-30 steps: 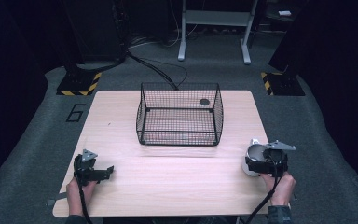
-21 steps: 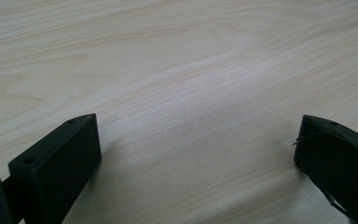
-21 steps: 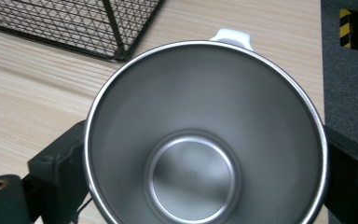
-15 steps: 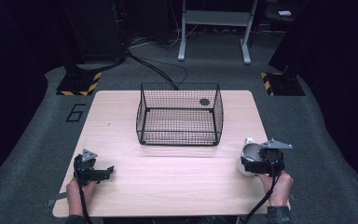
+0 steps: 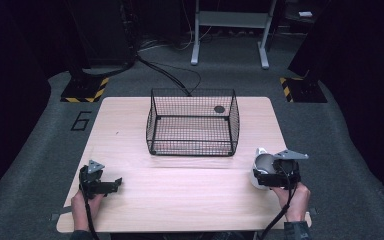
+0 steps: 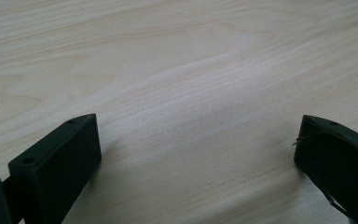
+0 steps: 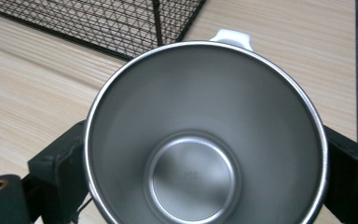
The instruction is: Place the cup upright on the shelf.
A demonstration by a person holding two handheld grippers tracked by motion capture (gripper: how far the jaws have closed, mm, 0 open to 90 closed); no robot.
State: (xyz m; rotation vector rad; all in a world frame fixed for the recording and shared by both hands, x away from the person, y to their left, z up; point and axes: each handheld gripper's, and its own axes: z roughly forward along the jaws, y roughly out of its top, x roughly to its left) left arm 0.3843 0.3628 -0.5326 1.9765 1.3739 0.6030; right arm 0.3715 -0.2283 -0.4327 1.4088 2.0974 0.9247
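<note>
A steel cup (image 7: 205,140) with a white outside and a white handle (image 7: 232,36) is clamped between the jaws of my right gripper (image 7: 205,182); I look straight into its bare inside. In the high view the cup (image 5: 261,164) and the right gripper (image 5: 269,176) are at the table's right side, just off the front right corner of a black wire basket (image 5: 150,125). My left gripper (image 5: 111,184) rests at the front left of the table. Its jaws stand wide apart over bare wood (image 6: 198,140).
The wire basket (image 7: 121,23) stands open-topped at the back middle of the wooden table (image 5: 195,192). A small dark round spot (image 5: 219,109) shows at its back right. Grey carpet and hazard-striped stand feet (image 5: 85,90) surround the table.
My right gripper has carried the cup a little to the left, toward the basket's front corner. The left gripper has stayed put.
</note>
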